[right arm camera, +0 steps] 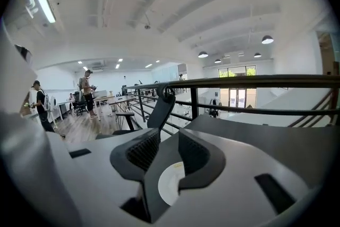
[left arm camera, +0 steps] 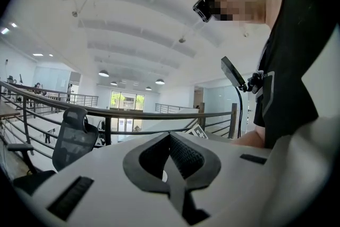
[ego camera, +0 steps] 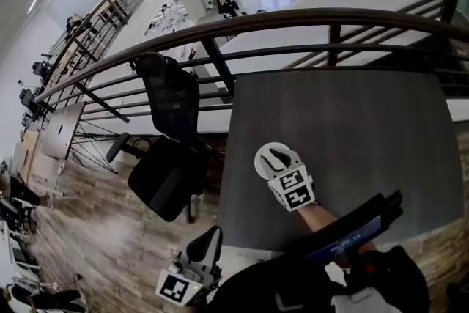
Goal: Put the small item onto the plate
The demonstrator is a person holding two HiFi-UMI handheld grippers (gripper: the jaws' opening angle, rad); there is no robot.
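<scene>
Bright open-plan office on a raised level, with wood flooring, white ceiling beams and round lamps. At far left, desks line the floor below and a person stands by the far rail.

Next, a black mesh office chair [ego camera: 168, 150] stands on the wood floor, just beside the left edge of a dark grey table [ego camera: 366, 128]. A dark railing [ego camera: 293, 20] with a curved top bar runs behind both.

Low at the left, close to the person's body and off the table's near edge, sits the left gripper [ego camera: 211, 237]. Its own view shows the two black ribbed jaws pressed together with nothing between them.

Toward the middle, a white plate [ego camera: 261, 165] lies on the table near its left side. The right gripper [ego camera: 277, 157] hangs above the plate. Its jaws stand apart with an empty gap, released, and the plate's white face shows through that gap. A faint yellowish mark [right arm camera: 177, 166] lies on the plate there; it is too small to tell whether it is the small item.

At right, a dark phone [ego camera: 344, 238] on a chest mount juts out over the table's near edge.
</scene>
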